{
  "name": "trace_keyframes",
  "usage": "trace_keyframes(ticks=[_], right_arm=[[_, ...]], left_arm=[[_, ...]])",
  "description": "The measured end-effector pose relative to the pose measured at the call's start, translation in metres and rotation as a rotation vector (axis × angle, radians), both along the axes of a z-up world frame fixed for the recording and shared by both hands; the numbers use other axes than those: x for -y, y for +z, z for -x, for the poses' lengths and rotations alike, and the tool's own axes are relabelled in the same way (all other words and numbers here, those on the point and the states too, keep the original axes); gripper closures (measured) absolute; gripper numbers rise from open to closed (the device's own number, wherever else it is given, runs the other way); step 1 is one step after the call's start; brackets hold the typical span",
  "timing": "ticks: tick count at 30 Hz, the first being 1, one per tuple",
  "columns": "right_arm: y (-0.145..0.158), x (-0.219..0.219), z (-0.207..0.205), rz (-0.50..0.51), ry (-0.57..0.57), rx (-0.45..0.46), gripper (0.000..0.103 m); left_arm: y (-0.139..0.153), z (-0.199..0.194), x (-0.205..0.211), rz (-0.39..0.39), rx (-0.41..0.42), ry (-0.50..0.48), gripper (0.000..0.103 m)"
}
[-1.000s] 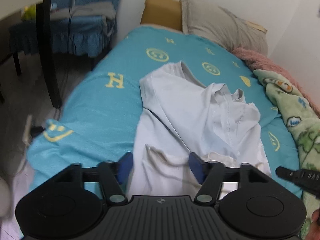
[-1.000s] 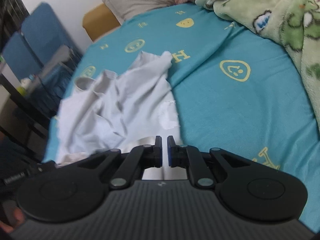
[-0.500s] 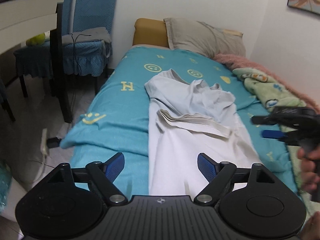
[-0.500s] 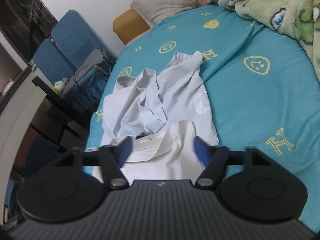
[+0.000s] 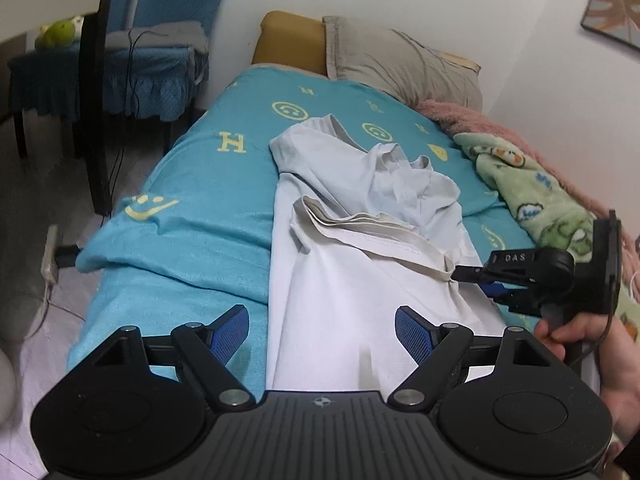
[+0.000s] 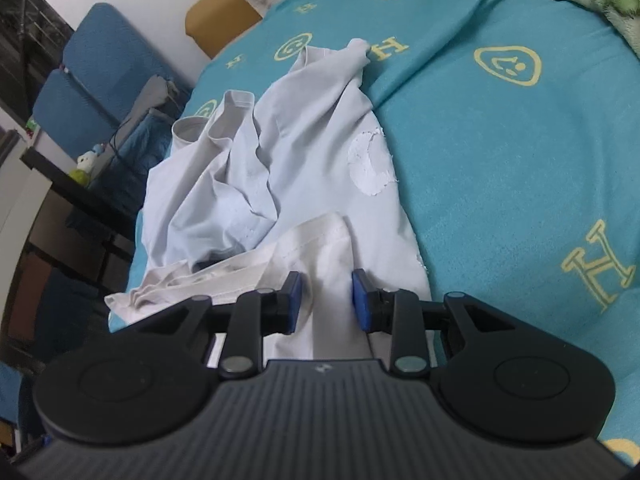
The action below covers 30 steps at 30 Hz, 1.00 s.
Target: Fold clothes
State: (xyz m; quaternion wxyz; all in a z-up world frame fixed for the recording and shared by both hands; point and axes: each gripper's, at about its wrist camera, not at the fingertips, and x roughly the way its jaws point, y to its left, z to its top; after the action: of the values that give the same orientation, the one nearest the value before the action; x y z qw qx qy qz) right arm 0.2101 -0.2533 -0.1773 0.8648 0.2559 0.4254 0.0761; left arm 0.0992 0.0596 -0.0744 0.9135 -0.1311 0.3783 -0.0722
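Note:
A white garment lies along the teal bed and hangs over its near edge, with a folded band across its upper part. A crumpled pale grey shirt lies beyond it. My left gripper is open, hovering over the garment's lower part and holding nothing. A hand holds my right gripper at the band's right end. In the right wrist view, my right gripper is open with a ridge of the white garment between its fingers. The shirt lies ahead of it.
A green patterned blanket and a pink one run along the bed's right side. Pillows sit at the head. To the left are a blue-covered chair, a black table leg and a power strip on the floor.
My right gripper went from shut to wide open, then narrowed as it came down onto the white garment's right side. The left gripper pulled back, staying open.

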Motion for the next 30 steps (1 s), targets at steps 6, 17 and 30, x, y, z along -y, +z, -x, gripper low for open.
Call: trace_keyframes(ticks=[6,17,30], right_arm=[[0.012,0.000,0.007,0.065,-0.051,0.030,0.097],[0.030,-0.001,0.017,0.141,-0.106,0.027,0.092],[0.075,0.017,0.100,-0.054,-0.174,-0.019,0.029]], left_arm=[[-0.006,-0.007,-0.004,-0.004,-0.013,0.024,0.021],[-0.003,-0.001,-0.004,-0.021,0.012,0.018,0.021],[0.012,0.026,0.006,-0.028,0.030,-0.028,0.021]])
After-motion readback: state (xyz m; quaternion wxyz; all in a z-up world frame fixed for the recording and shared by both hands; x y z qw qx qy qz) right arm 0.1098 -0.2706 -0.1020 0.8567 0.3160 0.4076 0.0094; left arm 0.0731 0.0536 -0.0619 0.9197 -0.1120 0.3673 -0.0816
